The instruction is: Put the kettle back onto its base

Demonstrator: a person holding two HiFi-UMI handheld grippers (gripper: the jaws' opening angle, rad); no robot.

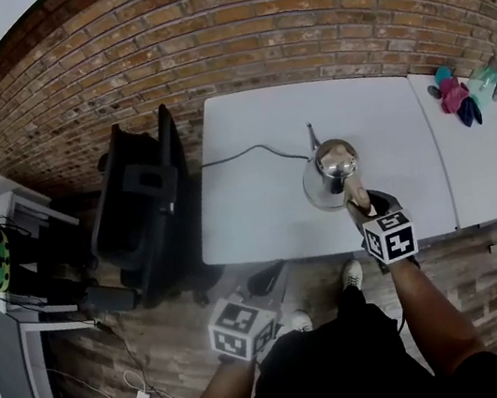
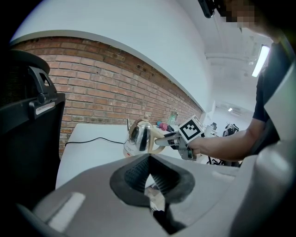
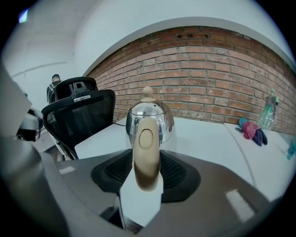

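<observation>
The kettle stands upright on the white table, near the front edge. In the left gripper view I see a pale base under it, and the kettle seems to sit flat on it, with no tilt. A cord runs from there to the back left of the table.

My right gripper has its jaws on both sides of the beige handle. They stand apart, and as far as I can see the pads do not press on the handle. I judge the kettle is set down and the step now is to let go cleanly.

To do this well, I should keep the jaws wide and draw the gripper straight back along the line of the handle, level, without turning the wrist. If one pad catches the handle, it can twist the kettle or pull it off the base, so I go slowly at the start.

My left gripper hangs off the table's front left corner, jaws closed on nothing, well apart from the kettle. It has no work here.
</observation>
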